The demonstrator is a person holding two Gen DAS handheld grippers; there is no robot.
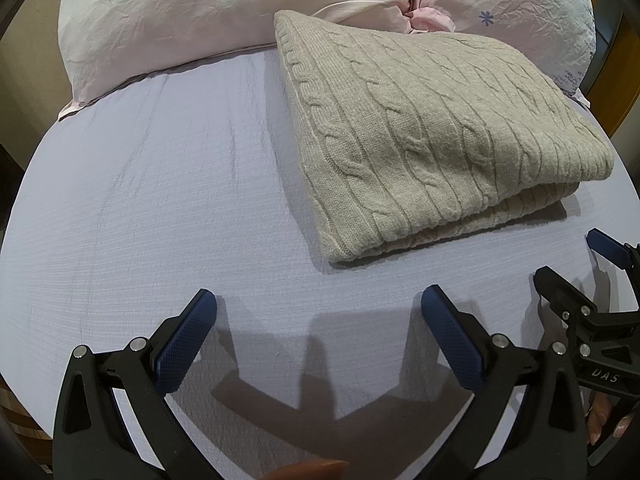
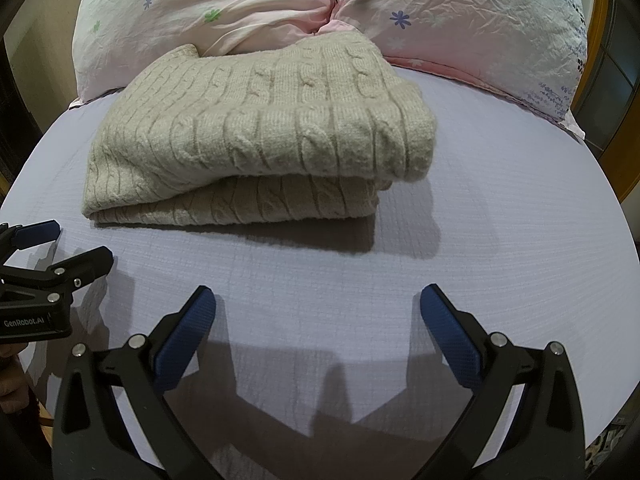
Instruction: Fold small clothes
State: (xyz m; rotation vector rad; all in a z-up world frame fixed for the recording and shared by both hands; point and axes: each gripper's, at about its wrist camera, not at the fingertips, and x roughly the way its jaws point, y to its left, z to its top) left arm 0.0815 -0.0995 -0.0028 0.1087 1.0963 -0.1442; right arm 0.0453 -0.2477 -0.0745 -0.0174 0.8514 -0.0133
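1. One folded beige cable-knit sweater [image 1: 432,136], lying flat on the lavender bed sheet [image 1: 160,200], far edge just touching the pillows.
2. Folded into stacked layers, the top layer overhanging the lower one along the near edge; seen from the right wrist view as the same sweater [image 2: 256,136], rounded fold at its right end.
3. Two pillows behind it: a pale pink one with green flowers [image 1: 180,12] and a second pink one with purple flowers [image 1: 520,4], pressed side by side.
4. Left gripper [image 1: 318,300]: jaws spread wide apart, holding nothing, poised above bare sheet with their shadow cast below.
5. Sweater ahead of the left jaws and off to the right, near corner apart from the blue pads [image 1: 448,328].
6. Right gripper [image 2: 318,300]: jaws likewise wide apart and empty, over bare sheet.
7. Sweater ahead of the right jaws and slightly left, near edge apart from the fingertips.
8. Two grippers in all, side by side: right one at the right edge of the left view, left one at the left edge of the right view, both clear of the sweater.
9. Fingertips of a hand [image 1: 600,420] visible beneath the right gripper.
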